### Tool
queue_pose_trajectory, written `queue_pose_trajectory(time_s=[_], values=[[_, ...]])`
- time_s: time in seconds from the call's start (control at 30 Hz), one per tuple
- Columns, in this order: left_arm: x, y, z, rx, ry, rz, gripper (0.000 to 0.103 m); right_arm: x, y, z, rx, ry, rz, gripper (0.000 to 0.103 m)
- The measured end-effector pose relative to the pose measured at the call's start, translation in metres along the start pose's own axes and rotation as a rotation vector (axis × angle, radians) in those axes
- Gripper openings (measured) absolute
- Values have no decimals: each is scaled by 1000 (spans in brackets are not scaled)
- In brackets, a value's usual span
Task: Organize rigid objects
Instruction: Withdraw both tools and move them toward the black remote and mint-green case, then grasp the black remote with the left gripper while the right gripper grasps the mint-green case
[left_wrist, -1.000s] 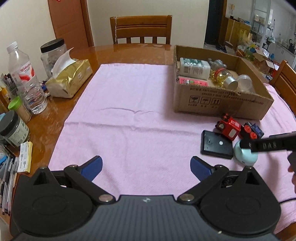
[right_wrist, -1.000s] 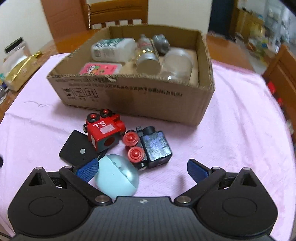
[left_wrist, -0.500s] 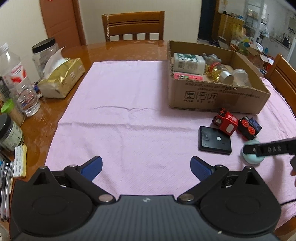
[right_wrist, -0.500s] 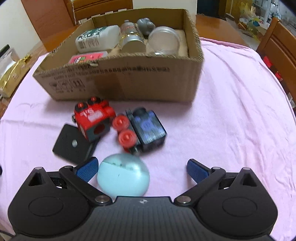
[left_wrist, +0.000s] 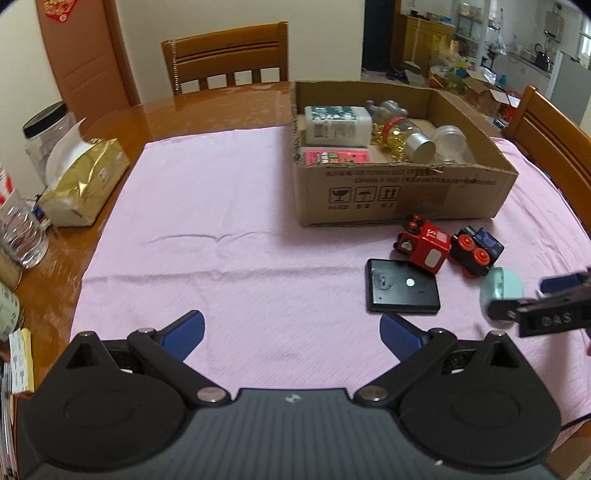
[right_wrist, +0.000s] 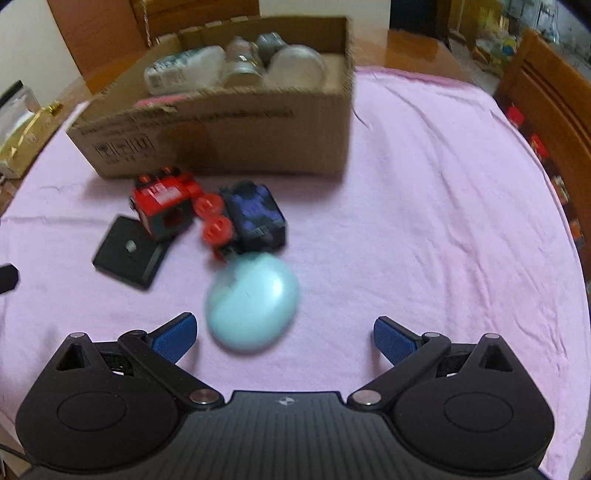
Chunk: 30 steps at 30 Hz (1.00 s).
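Note:
A pale blue rounded case lies on the pink cloth just ahead of my open right gripper, nearer the left finger; it also shows in the left wrist view. Beyond it lie a blue toy train car, a red toy train car and a flat black box. A cardboard box behind them holds bottles, a jar and a pink pack. My left gripper is open and empty over bare cloth, left of the black box.
A gold tissue pack, a jar and a water bottle stand on the wooden table at the left. Wooden chairs stand at the far side and the right.
My right gripper has drawn back and shifted, so the pale blue case now sits between its fingers rather than by the left one. The left gripper has pulled back slightly.

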<state>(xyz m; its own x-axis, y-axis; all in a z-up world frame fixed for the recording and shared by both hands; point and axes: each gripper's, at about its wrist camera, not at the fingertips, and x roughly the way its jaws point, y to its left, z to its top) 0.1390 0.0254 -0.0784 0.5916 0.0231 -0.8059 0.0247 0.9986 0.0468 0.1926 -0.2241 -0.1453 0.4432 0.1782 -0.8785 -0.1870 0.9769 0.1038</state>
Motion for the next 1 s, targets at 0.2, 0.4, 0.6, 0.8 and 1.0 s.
queue_pose_trajectory(time_s=[0.2, 0.4, 0.6, 0.8, 1.0], values=[[7, -8, 5, 49, -1, -20, 101, 14, 9, 4, -39, -14, -88, 103], [23, -26, 8, 124, 2, -69, 101, 12, -7, -5, -54, -5, -92, 103], [50, -54, 11, 159, -2, -141, 100, 12, -7, -8, -65, -24, -87, 103], [71, -73, 14, 168, 23, -164, 88, 8, -10, -14, -95, -37, -67, 103], [77, -82, 14, 177, 41, -167, 81, 6, -12, -16, -109, -40, -62, 103]])
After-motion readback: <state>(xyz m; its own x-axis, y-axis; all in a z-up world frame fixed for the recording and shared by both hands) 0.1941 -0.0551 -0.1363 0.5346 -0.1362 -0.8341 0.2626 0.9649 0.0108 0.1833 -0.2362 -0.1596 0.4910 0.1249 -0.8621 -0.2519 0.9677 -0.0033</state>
